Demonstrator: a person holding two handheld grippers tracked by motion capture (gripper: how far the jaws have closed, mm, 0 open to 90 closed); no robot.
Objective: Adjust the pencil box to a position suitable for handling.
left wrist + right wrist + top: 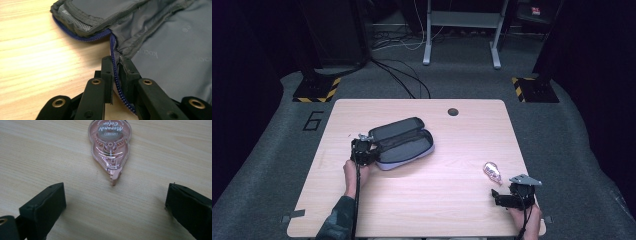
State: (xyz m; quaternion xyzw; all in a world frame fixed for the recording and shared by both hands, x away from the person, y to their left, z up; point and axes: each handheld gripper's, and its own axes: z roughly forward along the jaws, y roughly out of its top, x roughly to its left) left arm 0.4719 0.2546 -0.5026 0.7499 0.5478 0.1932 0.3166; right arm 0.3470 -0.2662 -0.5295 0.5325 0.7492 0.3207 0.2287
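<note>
An open grey pencil case (404, 142) lies on the left half of the wooden table (437, 205). My left gripper (364, 150) sits at the case's near left end. In the left gripper view that gripper (116, 61) is shut on the case's edge, pinching the blue zipper strip (113, 47) and the grey fabric (170, 37). A clear pink correction tape dispenser (492, 171) lies near the right edge. My right gripper (507, 197) rests just short of it, open. In the right gripper view the dispenser (110, 145) lies beyond the wide-spread jaws (115, 200), tip pointing toward me, untouched.
A small dark round hole (453, 111) is in the table's far edge. Beyond the table lie cables on the grey floor, two hazard-striped stand bases (317, 90) and a metal frame (462, 30).
</note>
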